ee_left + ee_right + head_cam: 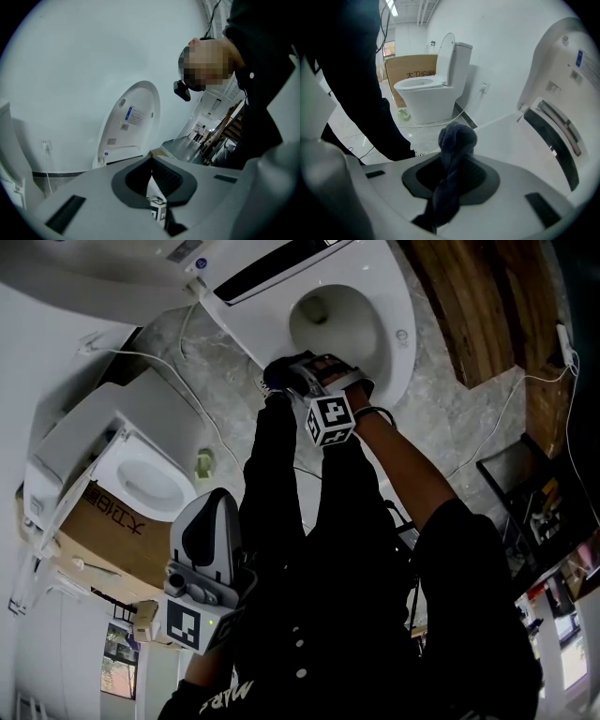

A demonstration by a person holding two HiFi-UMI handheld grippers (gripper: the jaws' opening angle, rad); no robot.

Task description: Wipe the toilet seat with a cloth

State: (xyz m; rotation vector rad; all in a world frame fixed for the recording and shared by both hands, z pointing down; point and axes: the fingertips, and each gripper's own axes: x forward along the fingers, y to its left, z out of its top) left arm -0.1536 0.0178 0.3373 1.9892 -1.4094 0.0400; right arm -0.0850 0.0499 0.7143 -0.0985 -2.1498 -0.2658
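The white toilet stands at the top of the head view, its seat down around the bowl and its lid raised. A dark blue cloth is bunched on the seat's near left rim. My right gripper is shut on that cloth, which twists up between the jaws and sticks out past them. My left gripper is held back low at the left, beside the person's body and far from the seat. Its jaws stand shut with nothing between them.
A second toilet with its lid up stands at the left, in front of a cardboard box. White cables run over the marble floor. A wooden structure lies right of the toilet, dark equipment further right.
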